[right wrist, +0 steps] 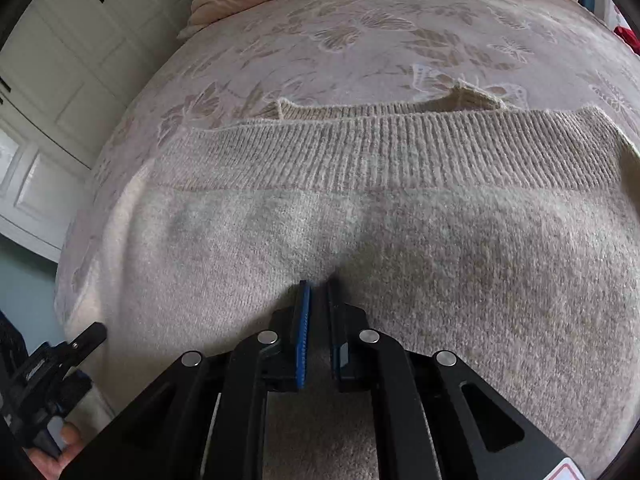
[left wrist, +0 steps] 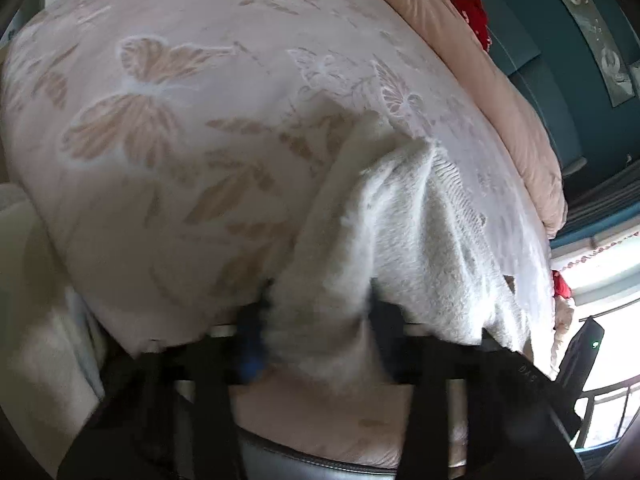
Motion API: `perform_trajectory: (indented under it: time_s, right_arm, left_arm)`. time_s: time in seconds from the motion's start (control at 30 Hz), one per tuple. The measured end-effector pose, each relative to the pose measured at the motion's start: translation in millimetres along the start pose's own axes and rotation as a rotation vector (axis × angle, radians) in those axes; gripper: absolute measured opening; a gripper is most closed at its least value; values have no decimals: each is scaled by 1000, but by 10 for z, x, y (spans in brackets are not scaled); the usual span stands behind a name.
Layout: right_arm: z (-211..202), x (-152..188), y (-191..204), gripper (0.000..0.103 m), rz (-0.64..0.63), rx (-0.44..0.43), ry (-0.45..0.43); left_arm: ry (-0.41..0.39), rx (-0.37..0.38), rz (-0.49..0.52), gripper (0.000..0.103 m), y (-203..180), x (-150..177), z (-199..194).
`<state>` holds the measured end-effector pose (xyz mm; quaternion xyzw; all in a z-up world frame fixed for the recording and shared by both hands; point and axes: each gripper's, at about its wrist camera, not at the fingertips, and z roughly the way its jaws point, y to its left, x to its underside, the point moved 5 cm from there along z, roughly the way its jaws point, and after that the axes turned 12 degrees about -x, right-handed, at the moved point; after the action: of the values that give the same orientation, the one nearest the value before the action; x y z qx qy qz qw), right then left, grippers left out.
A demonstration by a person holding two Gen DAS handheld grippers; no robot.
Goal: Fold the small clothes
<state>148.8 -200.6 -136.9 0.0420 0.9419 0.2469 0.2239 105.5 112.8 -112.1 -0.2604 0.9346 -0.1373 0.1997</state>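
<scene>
A cream knitted sweater (right wrist: pixel 360 232) lies on a bed with a pale butterfly-print cover (right wrist: pixel 360 40); its ribbed hem (right wrist: pixel 400 148) faces away from me. My right gripper (right wrist: pixel 318 286) is shut, pinching a fold of the sweater's near part. In the left wrist view my left gripper (left wrist: pixel 316 320) is shut on a bunched edge of the same sweater (left wrist: pixel 400 220), which drapes over the fingers and hides the fingertips. The left gripper also shows at the lower left of the right wrist view (right wrist: pixel 52 372).
A peach duvet (left wrist: pixel 480 80) is piled along the far side of the bed, with a red item (left wrist: pixel 472 12) by it. White wardrobe doors (right wrist: pixel 60 100) stand to the left. A window with a railing (left wrist: pixel 608 340) is on the right.
</scene>
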Motion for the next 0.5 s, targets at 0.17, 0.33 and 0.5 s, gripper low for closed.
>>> perform_trajectory:
  time_s: [0.17,0.33,0.5]
  right_arm:
    - [-93,33,-41,5,10,-28,-15]
    - [-344,-1,-158,6,94,-134,-62]
    - [-1462,112,-708,14,149,-135,-247]
  left_arm:
    - [-138,94,160,21,-577,-64,-577]
    - [-223,270,447,21,-1797,236,-1242]
    - [-216,374,735,21,-2955,1008,-1356]
